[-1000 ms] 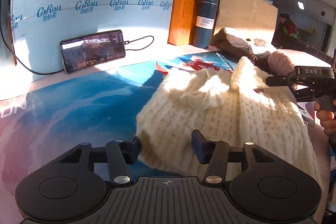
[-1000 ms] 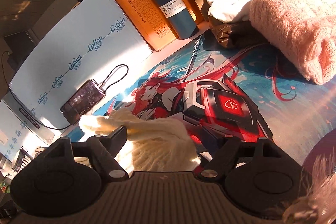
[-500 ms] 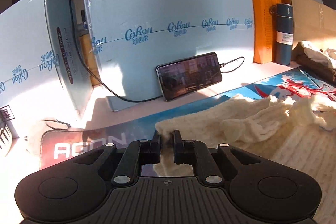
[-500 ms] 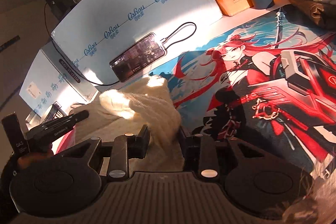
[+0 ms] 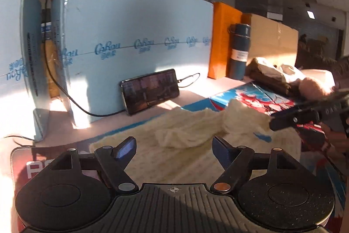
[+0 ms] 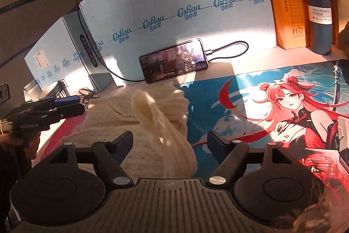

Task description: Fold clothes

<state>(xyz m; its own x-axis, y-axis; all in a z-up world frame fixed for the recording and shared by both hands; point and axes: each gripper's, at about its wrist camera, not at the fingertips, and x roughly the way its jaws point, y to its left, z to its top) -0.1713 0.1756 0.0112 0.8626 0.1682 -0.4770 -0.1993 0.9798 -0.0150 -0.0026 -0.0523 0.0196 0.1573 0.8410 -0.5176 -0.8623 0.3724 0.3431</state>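
Nearest, left gripper (image 5: 174, 145) opening, jaws wide, cream knit sweater (image 5: 187, 130) below and between them, unpinched. Right gripper (image 6: 170, 141) likewise opening, a ribbed fold of the sweater rising between its fingers, pads clear of it. Sweater chunky, waffle-textured, rumpled across the printed desk mat (image 6: 250, 102). Beyond, one glossy phone (image 6: 174, 63) propped on one of two pale blue cartons (image 6: 174, 14), cable attached. Farther right, one orange box (image 6: 288, 3), one cylindrical dark-blue vacuum bottle (image 6: 318, 8).
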